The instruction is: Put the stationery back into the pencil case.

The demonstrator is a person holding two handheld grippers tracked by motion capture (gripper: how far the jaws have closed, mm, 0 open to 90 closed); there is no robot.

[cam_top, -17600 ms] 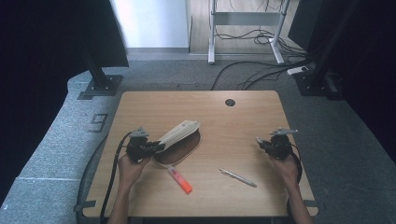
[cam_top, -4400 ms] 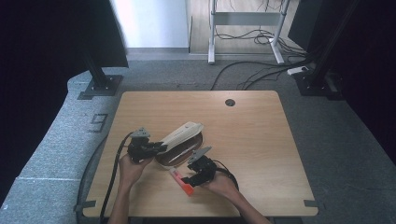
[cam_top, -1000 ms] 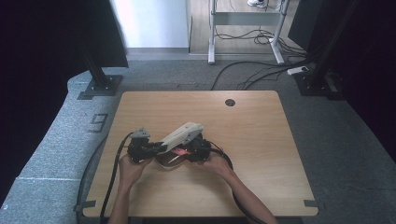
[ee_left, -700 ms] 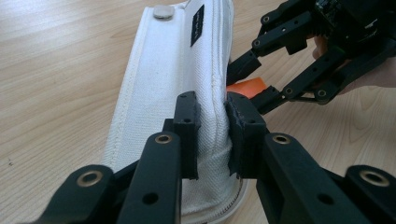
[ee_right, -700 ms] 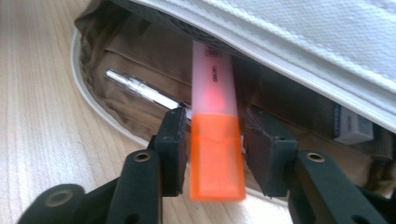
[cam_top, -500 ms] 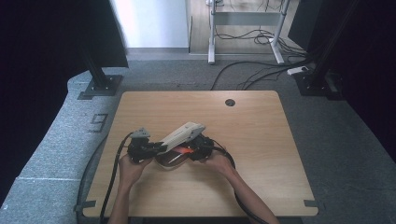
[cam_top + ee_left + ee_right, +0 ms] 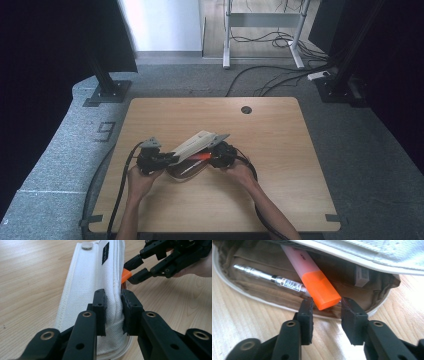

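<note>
We find the orange-capped pink highlighter (image 7: pixel 312 282) now lying in the white canvas pencil case (image 7: pixel 92 277). The right gripper (image 7: pixel 325 306), jaws just closing, stands unclamped around its cap. The left gripper (image 7: pixel 113 312) pinches the lid.

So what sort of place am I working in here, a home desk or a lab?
Most likely a lab or recording workspace: a bare wooden table on grey carpet, dark screens at both sides, and loose cables by a metal stand behind.
</note>
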